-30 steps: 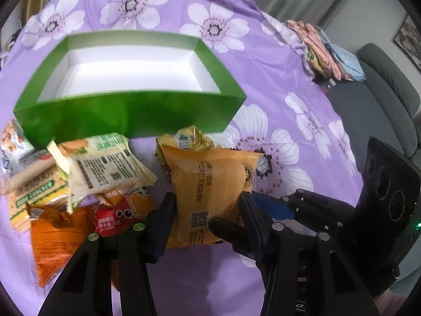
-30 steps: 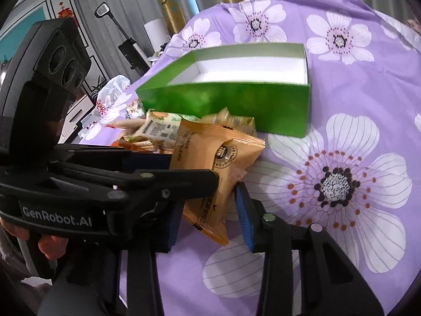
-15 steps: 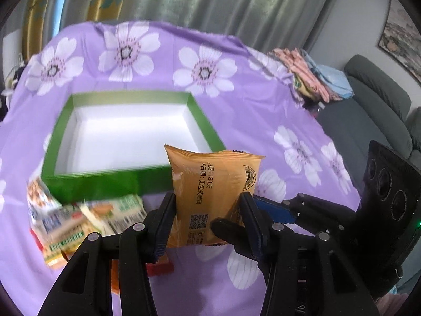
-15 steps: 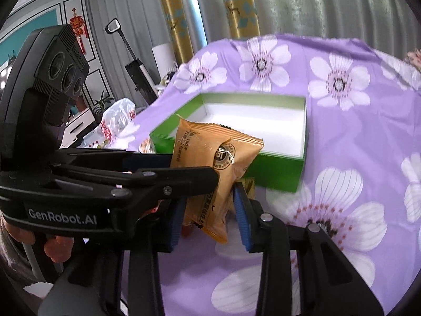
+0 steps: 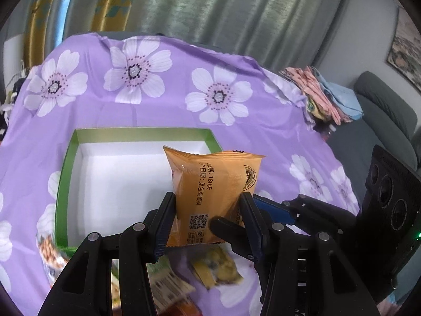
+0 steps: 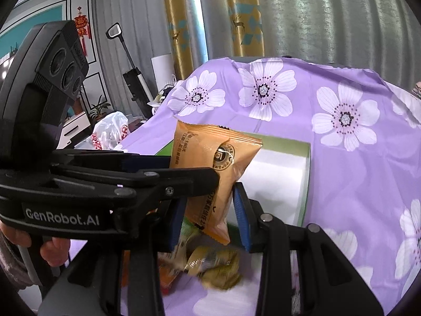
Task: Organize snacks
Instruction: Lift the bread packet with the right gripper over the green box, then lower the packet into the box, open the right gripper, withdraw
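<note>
Snacks first: my left claw (image 5: pixel 206 221) pinches the orange foil snack packet (image 5: pixel 210 192), raised over the green-walled, white-floored cardboard box (image 5: pixel 136 134). My right claw (image 6: pixel 210 210) flanks it; whether it presses, I cannot tell. Next, lower and release inside.

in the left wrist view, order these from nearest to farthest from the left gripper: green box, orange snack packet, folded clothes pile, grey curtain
1. Orange snack packet: between the left gripper fingers.
2. Green cardboard box: just beyond, left of centre.
3. Folded clothes pile: table's far right edge.
4. Grey curtain: behind the table.
</note>
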The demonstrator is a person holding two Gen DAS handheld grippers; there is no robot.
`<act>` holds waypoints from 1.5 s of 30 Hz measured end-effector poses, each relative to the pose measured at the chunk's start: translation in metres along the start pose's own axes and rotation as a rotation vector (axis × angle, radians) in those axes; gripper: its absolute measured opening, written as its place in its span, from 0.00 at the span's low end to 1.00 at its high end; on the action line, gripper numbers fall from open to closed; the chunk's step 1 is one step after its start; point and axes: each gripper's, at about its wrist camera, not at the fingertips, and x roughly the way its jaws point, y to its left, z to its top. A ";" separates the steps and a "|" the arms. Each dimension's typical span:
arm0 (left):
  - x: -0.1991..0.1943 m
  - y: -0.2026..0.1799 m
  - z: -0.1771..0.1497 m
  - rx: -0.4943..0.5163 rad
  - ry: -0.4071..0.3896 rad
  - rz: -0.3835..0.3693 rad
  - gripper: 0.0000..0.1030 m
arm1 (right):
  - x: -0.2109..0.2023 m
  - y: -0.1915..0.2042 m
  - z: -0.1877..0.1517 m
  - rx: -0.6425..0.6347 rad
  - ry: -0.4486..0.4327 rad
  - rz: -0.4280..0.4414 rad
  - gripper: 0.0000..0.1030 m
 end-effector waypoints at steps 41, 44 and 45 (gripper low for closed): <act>-0.031 -0.019 -0.015 0.088 -0.056 0.271 0.95 | -0.026 -0.004 -0.013 0.070 0.007 -0.092 0.83; -0.040 -0.025 -0.020 0.104 -0.074 0.272 0.99 | -0.037 0.003 -0.015 0.065 0.003 -0.095 0.85; -0.044 -0.028 -0.021 0.109 -0.079 0.272 0.99 | -0.040 0.005 -0.016 0.062 0.002 -0.093 0.85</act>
